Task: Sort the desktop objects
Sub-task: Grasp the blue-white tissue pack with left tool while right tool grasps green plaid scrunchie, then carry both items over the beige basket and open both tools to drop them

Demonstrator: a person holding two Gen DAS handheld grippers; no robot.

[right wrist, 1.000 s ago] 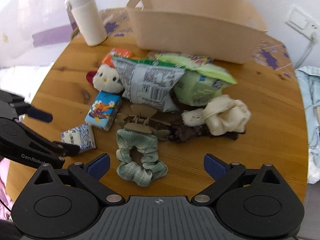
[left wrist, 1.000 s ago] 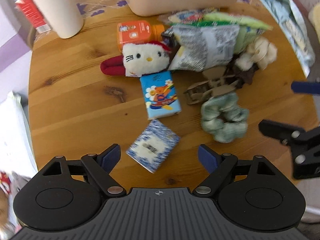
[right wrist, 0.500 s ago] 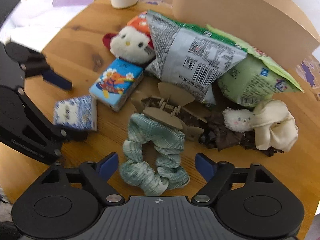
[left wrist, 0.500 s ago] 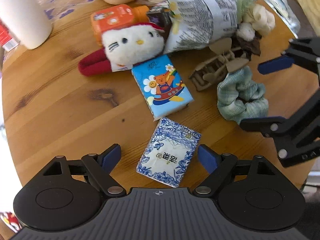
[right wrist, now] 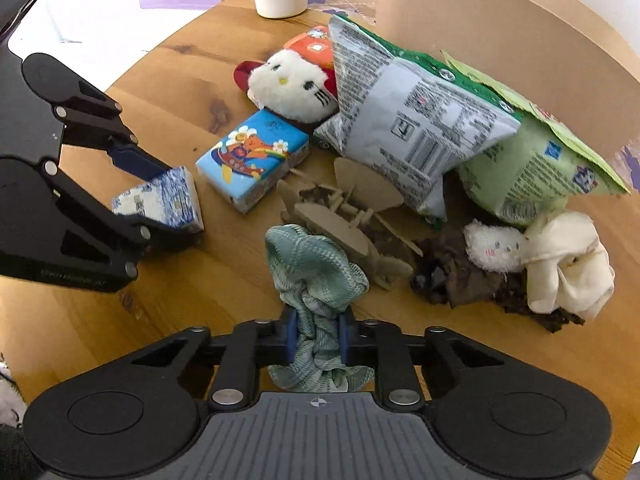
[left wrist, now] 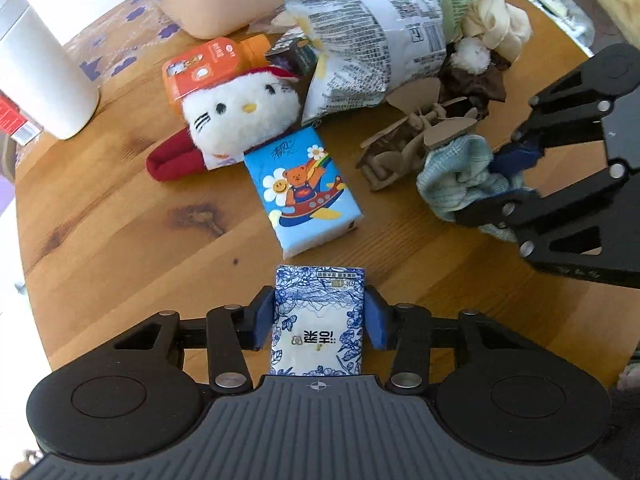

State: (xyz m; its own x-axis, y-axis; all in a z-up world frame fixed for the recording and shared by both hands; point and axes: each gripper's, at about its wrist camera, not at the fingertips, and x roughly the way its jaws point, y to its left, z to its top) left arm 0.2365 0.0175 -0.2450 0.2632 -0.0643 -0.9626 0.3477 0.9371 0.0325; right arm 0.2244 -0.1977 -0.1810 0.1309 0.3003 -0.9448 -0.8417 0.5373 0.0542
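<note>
Left gripper (left wrist: 319, 318) has its fingers pinching the blue-and-white tissue pack (left wrist: 319, 320) at the wooden counter's (left wrist: 120, 216) six o'clock edge. Right gripper (right wrist: 317, 338) has its fingers pinching the green scrunchie (right wrist: 316, 276), bunched up just beside the tan hair claw (right wrist: 340, 216) toward three o'clock.

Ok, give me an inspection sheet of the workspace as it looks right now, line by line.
Surface: round wooden table, knots visible.
Job's things: blue-and-white floral tissue pack; green checked fabric scrunchie; beige plastic basket.
Clutter: blue cartoon-bear tissue pack, white cat plush, grey snack bag, tan hair claw, white tumbler.
Grippers: left gripper shut on the floral pack; right gripper shut on the scrunchie.
Cables: nothing seen.
Surroundings: nothing seen clearly.
</note>
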